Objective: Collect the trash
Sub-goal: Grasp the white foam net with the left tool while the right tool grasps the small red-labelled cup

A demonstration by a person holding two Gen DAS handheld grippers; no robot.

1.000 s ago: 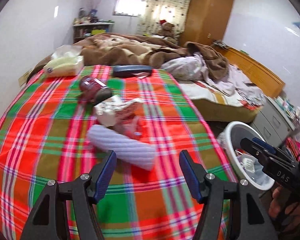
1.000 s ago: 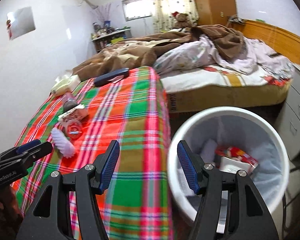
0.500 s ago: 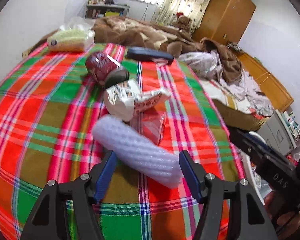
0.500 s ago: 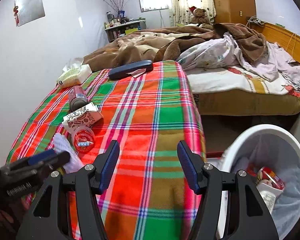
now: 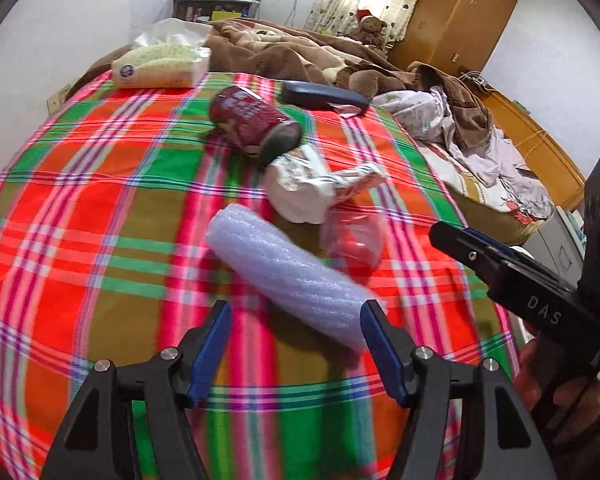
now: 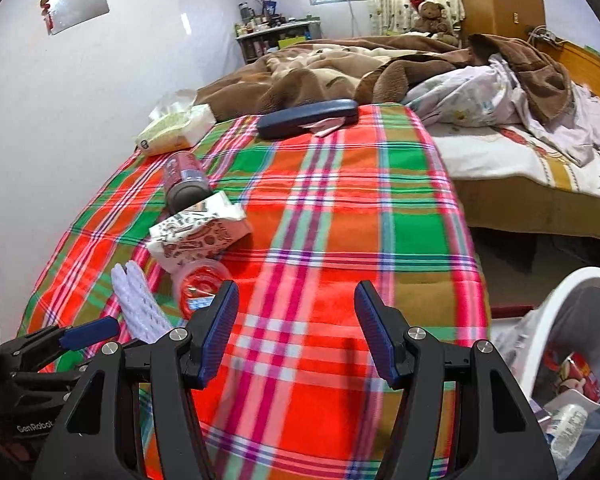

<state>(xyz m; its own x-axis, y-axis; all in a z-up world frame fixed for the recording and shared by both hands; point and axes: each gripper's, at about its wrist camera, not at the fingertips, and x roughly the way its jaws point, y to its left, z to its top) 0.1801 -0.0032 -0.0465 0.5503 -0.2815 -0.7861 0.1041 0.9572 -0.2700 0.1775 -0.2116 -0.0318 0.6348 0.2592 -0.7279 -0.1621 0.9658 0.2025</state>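
Observation:
On the plaid cloth (image 5: 100, 200) lies a white foam roll (image 5: 284, 272), slanting toward me. Behind it are a clear cup with red inside (image 5: 354, 240), a crumpled white patterned carton (image 5: 312, 188) and a red can (image 5: 252, 120) on its side. My left gripper (image 5: 294, 308) hangs just above the roll's near end, which reaches between the tips without touching the pads; its jaws are opening. My right gripper (image 6: 296, 292) is open over bare cloth, right of the cup (image 6: 200, 284) and roll (image 6: 140, 308). A white bin (image 6: 572, 292) holding trash stands at the lower right.
A tissue pack (image 5: 160, 66) and a dark blue case (image 5: 320, 96) lie at the cloth's far edge. Beyond is a bed with a brown blanket (image 6: 340, 68) and rumpled sheets. The cloth's right edge drops to the floor beside the bin.
My left gripper has moved forward and down onto the foam roll. My right gripper has swung left, from above the bin to over the plaid cloth.

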